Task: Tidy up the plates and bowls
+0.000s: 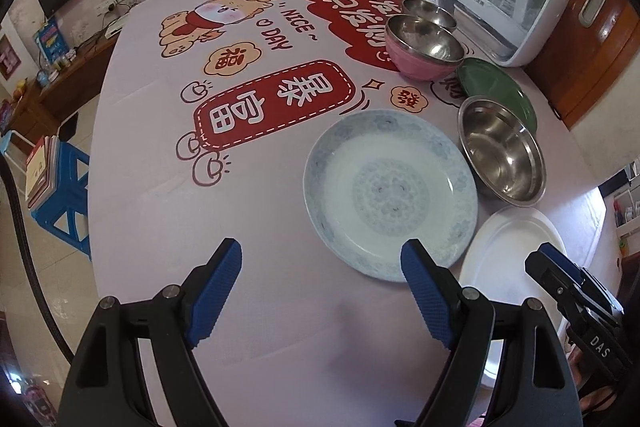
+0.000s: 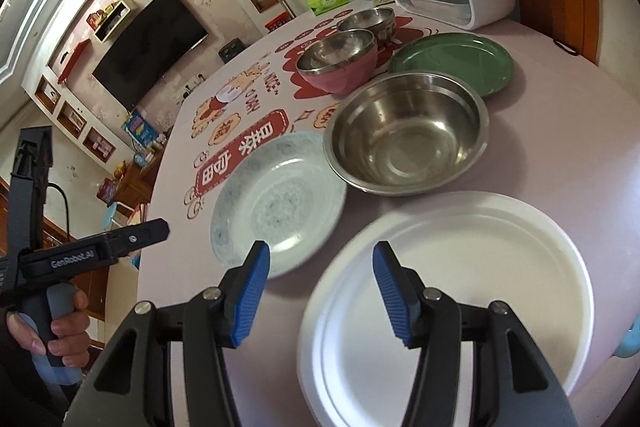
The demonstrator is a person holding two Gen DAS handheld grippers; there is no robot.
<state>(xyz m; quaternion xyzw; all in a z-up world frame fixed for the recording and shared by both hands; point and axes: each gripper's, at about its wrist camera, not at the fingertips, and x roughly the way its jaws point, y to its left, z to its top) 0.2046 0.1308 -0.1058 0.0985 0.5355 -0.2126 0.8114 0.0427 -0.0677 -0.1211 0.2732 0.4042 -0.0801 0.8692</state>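
every dish sits upright, mouth up, on the worktop (image 1: 160,211): white plate (image 2: 460,291) nearest, patterned plate (image 1: 390,195) beside it, large steel bowl (image 2: 408,139), green plate (image 2: 452,61), pink bowl (image 1: 420,53) and a far steel bowl (image 1: 428,13), all empty. cloth reads "nice day". left claw (image 1: 322,287) and right claw (image 2: 320,291) gape, holding nothing

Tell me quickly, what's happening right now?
Both hand-held grippers, left and right, open, empty. White plate under right. Nothing blocking.
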